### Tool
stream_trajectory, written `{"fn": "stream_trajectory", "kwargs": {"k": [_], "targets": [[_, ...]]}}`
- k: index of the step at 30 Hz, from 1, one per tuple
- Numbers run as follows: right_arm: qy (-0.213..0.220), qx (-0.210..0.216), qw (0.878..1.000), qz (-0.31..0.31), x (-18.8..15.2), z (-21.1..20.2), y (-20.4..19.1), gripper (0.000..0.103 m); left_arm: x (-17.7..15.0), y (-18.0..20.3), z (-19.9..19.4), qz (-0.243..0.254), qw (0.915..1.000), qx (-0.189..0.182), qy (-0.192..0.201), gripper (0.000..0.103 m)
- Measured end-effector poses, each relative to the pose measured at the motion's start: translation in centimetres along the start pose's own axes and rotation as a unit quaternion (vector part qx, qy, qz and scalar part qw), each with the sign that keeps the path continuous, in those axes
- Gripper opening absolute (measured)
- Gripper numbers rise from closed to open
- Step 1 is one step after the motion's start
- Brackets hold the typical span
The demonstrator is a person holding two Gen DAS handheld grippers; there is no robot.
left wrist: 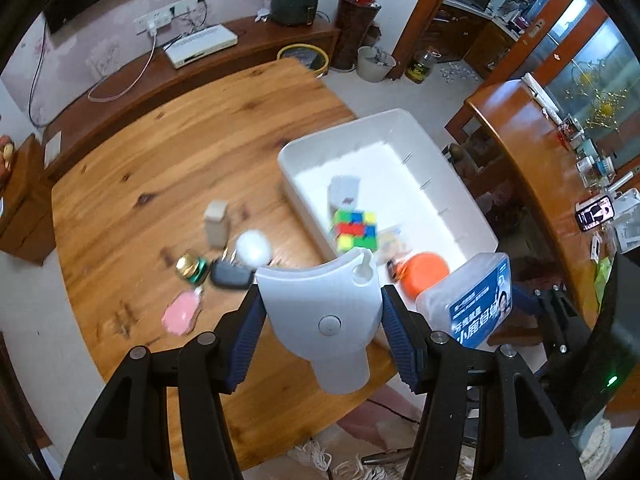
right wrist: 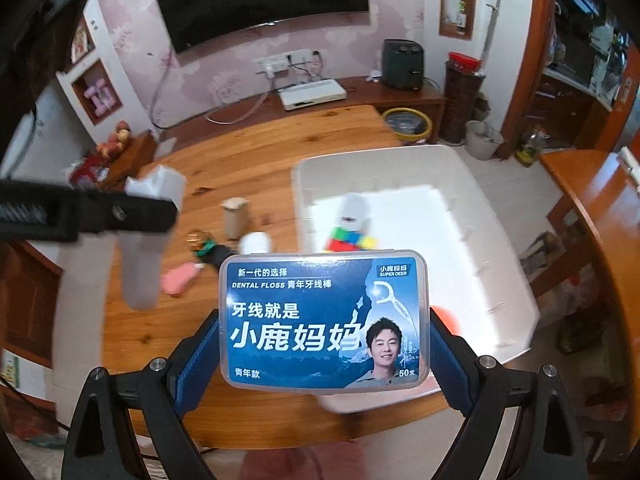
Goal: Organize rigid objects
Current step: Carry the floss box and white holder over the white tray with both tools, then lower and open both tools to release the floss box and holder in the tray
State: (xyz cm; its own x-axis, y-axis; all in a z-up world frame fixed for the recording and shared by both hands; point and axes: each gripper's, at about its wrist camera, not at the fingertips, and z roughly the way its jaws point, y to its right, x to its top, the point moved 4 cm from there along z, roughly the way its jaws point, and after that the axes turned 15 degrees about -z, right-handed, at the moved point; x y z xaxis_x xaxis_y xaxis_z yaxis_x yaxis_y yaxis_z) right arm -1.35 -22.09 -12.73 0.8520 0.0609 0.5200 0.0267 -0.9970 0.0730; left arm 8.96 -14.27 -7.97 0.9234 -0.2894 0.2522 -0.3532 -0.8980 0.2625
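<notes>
- The left tongs [left wrist: 322, 322] clamp a smooth grey plastic holder [left wrist: 320, 304] with a flared top.
- The right tongs [right wrist: 324, 346] grip a clear, flat dental floss box [right wrist: 324, 320] by its short ends.
- Beyond both tongs, a white rectangular bin [left wrist: 440, 168] on the wooden desk [left wrist: 168, 152] holds a colourful cube [left wrist: 354, 230] and an orange round thing [left wrist: 424, 272].

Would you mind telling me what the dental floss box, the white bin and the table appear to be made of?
Dental floss box: clear glossy plastic, seemingly, with see-through rim and printed blue label. White bin: likely smooth moulded plastic, with rounded corners and even white walls. Table: wood, lightly glossy, with visible grain and knots.
</notes>
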Motion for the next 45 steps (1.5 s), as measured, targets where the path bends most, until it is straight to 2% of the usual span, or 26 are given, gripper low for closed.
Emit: {"fn": "stream_trajectory", "kwargs": {"k": [4, 10, 15, 21, 31, 45], "targets": [[-0.004, -0.014, 1.0, -0.004, -0.4, 1.1, 3.5, 0.093, 2.1, 3.6, 1.5, 0.012, 0.9997, 0.02, 0.006, 0.061], [-0.023, 0.003, 1.0, 0.009, -1.0, 4.6, 8.4, 0.093, 5.5, 7.8, 4.8, 0.028, 0.998, 0.055, 0.007, 0.061], [-0.046, 0.014, 0.999, 0.014, -1.7, 7.9, 10.8, 0.093, 8.3, 10.6, 9.6, 0.034, 0.9957, 0.086, -0.006, 0.061], [-0.068, 0.028, 0.997, 0.007, -2.4, 11.1, 12.3, 0.093, 9.7, 12.8, 14.8, 0.05, 0.9925, 0.108, -0.029, 0.061], [-0.098, 0.042, 0.994, 0.013, -3.9, 13.6, 13.4, 0.093, 9.7, 13.7, 20.4, 0.06, 0.9849, 0.143, -0.078, 0.061], [-0.113, 0.043, 0.993, 0.007, -4.1, 14.5, 13.2, 0.094, 9.3, 12.4, 22.0, 0.031, 0.9796, 0.173, -0.097, 0.062]]}}
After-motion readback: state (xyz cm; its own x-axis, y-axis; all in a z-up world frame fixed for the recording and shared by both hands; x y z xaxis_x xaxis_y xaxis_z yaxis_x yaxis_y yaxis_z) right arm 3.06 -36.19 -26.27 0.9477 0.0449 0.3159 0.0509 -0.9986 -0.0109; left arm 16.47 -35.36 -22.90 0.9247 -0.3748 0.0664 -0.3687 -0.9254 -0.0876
